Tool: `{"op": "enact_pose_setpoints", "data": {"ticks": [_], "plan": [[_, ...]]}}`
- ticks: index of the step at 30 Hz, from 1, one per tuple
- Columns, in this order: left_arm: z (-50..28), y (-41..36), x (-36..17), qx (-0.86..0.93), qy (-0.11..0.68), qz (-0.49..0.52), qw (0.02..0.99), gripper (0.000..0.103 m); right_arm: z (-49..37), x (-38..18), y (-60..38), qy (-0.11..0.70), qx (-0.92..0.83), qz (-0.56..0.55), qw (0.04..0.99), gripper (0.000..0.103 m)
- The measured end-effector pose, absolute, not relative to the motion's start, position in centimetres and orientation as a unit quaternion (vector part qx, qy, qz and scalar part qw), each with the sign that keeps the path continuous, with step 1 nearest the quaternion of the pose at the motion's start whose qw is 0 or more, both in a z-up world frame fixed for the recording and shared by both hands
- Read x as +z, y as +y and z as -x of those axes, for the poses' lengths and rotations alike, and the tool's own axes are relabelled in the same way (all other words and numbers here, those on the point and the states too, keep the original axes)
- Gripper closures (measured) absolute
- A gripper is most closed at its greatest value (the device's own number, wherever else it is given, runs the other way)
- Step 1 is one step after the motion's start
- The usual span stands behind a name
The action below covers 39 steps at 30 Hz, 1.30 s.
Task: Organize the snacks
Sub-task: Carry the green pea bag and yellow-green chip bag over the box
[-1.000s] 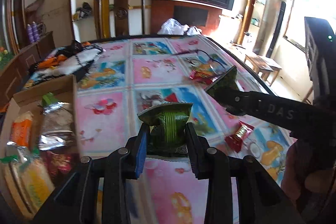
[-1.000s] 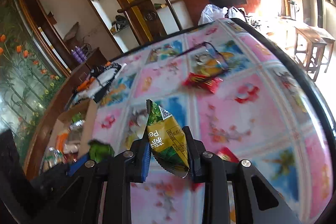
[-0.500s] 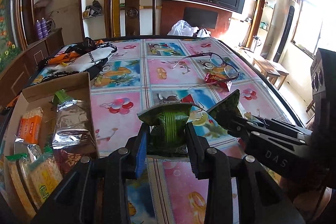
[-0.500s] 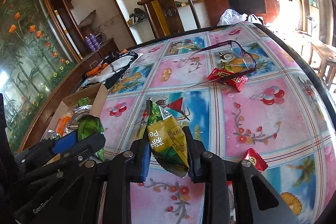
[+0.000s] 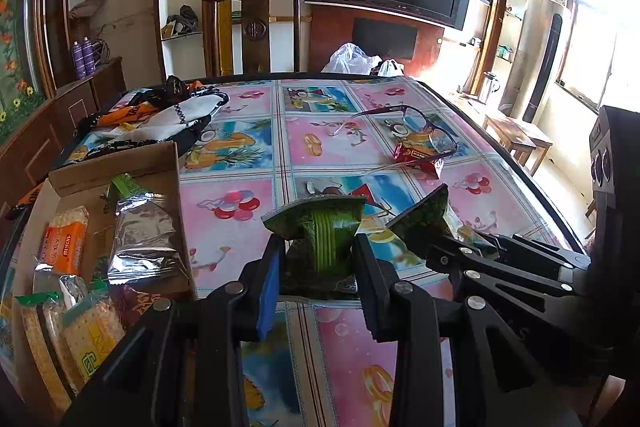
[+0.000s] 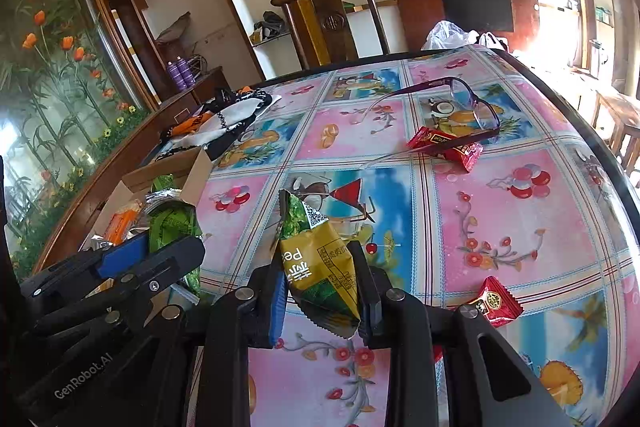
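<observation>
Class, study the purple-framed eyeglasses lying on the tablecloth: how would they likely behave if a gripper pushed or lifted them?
The eyeglasses look light, so a push would probably slide them over the glossy tablecloth. One temple rests on the red candy packet, so they might rock or drag it. The thin temples and lenses seem fragile; grip gently.

Two green foil snack packets (image 5: 320, 243) (image 6: 320, 259), two small red wrapped candies (image 6: 446, 143) (image 6: 494, 301), one open brown cardboard box (image 5: 120, 167), one pair of purple-framed glasses (image 6: 472, 103), two purple spray cans (image 5: 83, 57).
</observation>
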<state>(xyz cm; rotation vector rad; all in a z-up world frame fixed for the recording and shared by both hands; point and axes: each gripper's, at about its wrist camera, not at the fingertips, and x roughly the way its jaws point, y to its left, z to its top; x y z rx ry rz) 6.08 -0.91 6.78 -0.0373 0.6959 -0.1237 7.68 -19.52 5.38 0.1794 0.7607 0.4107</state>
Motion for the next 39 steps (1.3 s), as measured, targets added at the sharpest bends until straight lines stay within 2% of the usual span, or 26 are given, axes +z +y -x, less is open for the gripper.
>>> {"op": "enact_pose_setpoints", "data": {"ticks": [29, 39], "plan": [[-5.6, -0.3, 7.8, -0.054, 0.322, 0.021, 0.945, 0.07, -6.7, 6.2, -19.0, 0.348, 0.21, -0.079, 0.91, 0.074], [-5.6, 3.7, 9.0, -0.029, 0.307, 0.056, 0.95, 0.07, -6.2, 6.3, -17.9, 0.34, 0.21, -0.08, 0.913, 0.074]]}}
